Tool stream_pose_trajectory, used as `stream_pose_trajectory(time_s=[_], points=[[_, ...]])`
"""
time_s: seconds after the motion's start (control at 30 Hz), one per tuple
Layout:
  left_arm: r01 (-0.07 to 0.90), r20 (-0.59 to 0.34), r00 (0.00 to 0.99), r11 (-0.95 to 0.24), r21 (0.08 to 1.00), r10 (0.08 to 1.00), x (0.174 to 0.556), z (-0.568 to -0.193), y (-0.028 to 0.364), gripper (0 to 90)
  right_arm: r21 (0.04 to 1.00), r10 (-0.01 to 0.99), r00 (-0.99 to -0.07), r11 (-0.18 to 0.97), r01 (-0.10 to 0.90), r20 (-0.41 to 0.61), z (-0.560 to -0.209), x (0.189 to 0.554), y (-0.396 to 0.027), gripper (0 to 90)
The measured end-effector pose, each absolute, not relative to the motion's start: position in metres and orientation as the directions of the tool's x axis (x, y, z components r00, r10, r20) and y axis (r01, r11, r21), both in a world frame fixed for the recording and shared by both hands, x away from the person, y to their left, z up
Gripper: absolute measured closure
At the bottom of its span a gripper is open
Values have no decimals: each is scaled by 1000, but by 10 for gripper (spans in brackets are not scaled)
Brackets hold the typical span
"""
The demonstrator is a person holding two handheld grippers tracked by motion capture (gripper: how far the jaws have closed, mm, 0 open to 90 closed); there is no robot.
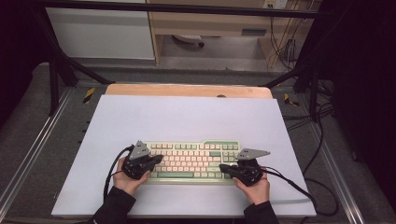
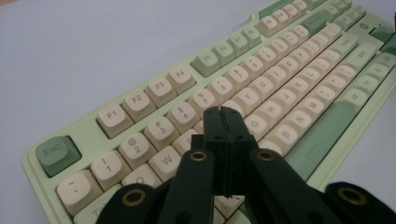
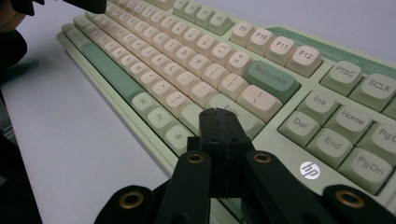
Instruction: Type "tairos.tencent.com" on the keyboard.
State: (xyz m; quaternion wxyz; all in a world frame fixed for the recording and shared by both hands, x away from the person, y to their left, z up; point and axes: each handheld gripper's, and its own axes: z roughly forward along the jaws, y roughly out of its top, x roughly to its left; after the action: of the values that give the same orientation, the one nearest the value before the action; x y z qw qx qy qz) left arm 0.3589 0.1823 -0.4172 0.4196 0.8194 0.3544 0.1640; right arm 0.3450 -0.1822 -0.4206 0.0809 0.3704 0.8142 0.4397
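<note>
While the high view looked down on the white mat (image 1: 187, 116), a green and cream keyboard (image 1: 192, 161) lay on its near half, with the left gripper (image 1: 156, 160) over the keyboard's left end and the right gripper (image 1: 223, 167) over its right end, each held in a hand. From the left gripper view, that left gripper (image 2: 222, 112) had its jaws pressed together with nothing between them, tips above the letter keys near the number row. From the right gripper view, the right gripper (image 3: 215, 112) was likewise closed and empty, poised above the Enter key (image 3: 233, 114), beside the navigation keys (image 3: 341, 126).
</note>
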Motion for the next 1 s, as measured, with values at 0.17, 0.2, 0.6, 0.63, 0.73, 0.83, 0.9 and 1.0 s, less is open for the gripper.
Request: stream_pose_trajectory(time_s=[0.17,0.2,0.6,0.63,0.73,0.83,0.9,1.0], points=[[447,-38,692,-387,807,721,366,-416,176,900,772,671,-716,348,532,191,-423,345,-181,900],[447,-38,692,-387,807,721,366,-416,176,900,772,671,-716,348,532,191,-423,345,-181,900],[468,-28,669,-393,791,742,371,-424,172,900,767,671,-716,353,536,192,-424,346,-180,900],[469,-31,670,-392,791,741,371,-424,170,900,767,671,-716,353,536,192,-424,346,-180,900],[472,-29,669,-394,789,743,373,-427,166,900,767,673,-715,352,537,191,-424,346,-180,900],[473,-26,667,-396,787,745,374,-429,165,900,768,672,-716,354,534,188,-424,346,-180,900],[474,-24,667,-398,785,745,374,-431,165,900,768,671,-718,356,532,186,-424,346,-181,900],[472,-26,668,-397,787,744,375,-431,164,900,767,671,-717,356,533,187,-424,346,-181,900]])
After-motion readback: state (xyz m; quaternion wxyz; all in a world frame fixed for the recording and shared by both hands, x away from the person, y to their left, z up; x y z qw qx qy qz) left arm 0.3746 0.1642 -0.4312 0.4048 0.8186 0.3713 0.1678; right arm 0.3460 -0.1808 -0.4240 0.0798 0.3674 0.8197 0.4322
